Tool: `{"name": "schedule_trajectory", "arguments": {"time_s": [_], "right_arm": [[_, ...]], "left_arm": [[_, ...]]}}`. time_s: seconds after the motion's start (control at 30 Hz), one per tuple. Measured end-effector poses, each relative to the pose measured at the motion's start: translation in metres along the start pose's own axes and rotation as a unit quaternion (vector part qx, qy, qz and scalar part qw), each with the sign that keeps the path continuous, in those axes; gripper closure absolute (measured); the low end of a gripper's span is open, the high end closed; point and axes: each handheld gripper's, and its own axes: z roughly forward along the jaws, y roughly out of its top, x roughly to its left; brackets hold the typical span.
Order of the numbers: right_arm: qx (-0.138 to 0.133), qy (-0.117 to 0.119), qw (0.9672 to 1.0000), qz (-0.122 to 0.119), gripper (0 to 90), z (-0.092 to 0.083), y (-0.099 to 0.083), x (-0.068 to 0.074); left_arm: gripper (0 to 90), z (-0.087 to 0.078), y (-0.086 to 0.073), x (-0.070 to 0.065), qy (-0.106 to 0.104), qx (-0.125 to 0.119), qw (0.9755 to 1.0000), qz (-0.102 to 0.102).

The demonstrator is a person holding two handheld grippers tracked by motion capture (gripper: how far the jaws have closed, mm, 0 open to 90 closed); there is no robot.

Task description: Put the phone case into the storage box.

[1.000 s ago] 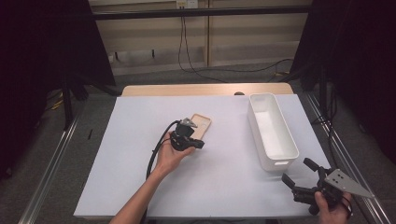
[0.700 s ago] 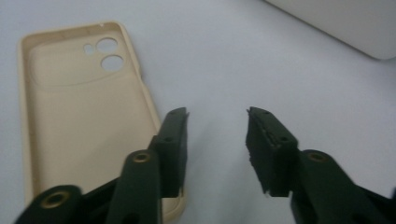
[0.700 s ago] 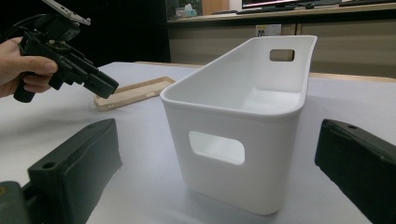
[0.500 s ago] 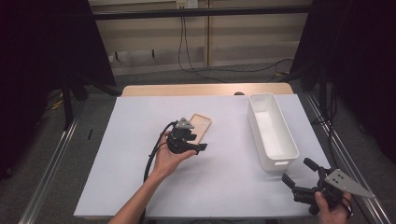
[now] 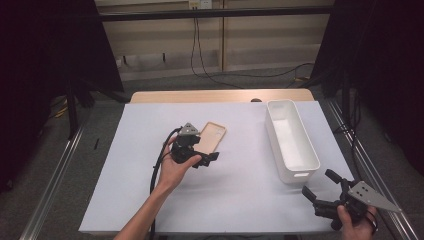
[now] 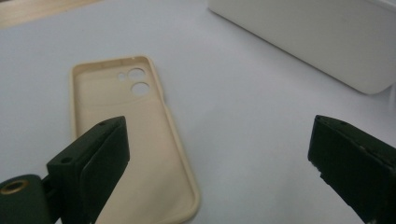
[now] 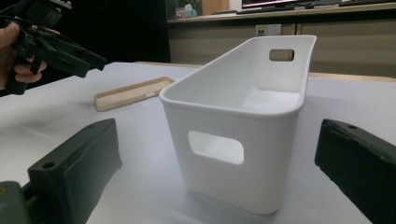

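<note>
On the white table cover (image 5: 240, 200), near its middle, the beige phone case (image 5: 212, 136) lies flat with its hollow side up and its 2 camera cut-outs toward the far end. The left gripper (image 5: 209, 159) hovers just beside the near end of the case, held in the person's left hand (image 5: 175, 167). In the left gripper view its jaws stand wide apart; they have just been opening, and nothing is between them. The case (image 6: 126, 140) lies below and past the left jaw, untouched by either pad.

The white bin (image 5: 291, 140) stands to the right of the case, well apart from it, long side running away from the person, with a handle slot in each end wall. It holds nothing visible.

The right gripper (image 5: 320, 190) sits at the near right corner of the cover, in the person's right hand (image 5: 356, 224), jaws spread and empty, aimed at the near end of the bin (image 7: 243, 140). It does not touch the bin.
</note>
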Motion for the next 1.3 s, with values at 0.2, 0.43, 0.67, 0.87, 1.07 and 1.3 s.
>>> {"name": "schedule_trajectory", "arguments": {"time_s": [0.2,0.43,0.67,0.87,1.07,1.3], "right_arm": [[-0.001,-0.001,1.0,0.001,0.0,0.0,0.0,0.0],[-0.001,-0.001,1.0,0.001,0.0,0.0,0.0,-0.001],[0.0,-0.001,1.0,0.001,0.0,0.0,0.0,-0.001],[0.0,0.0,1.0,0.001,0.0,0.0,0.0,-0.001],[0.0,0.0,1.0,0.0,0.0,0.0,0.0,-0.001],[0.001,0.0,1.0,-0.001,0.0,0.0,0.0,-0.001]], "left_arm": [[5.6,-0.011,0.0,0.013,0.022,-0.016,0.9996,-0.007],[5.9,-0.018,-0.001,0.032,0.033,-0.02,0.9991,-0.016],[6.0,-0.017,0.0,0.05,0.037,-0.031,0.9984,-0.031],[6.0,-0.018,0.008,0.059,0.056,-0.016,0.998,-0.023],[7.1,-0.011,0.012,0.071,0.056,0.012,0.9978,-0.031],[7.2,0.0,0.022,0.076,0.054,0.034,0.9976,-0.027]]}}
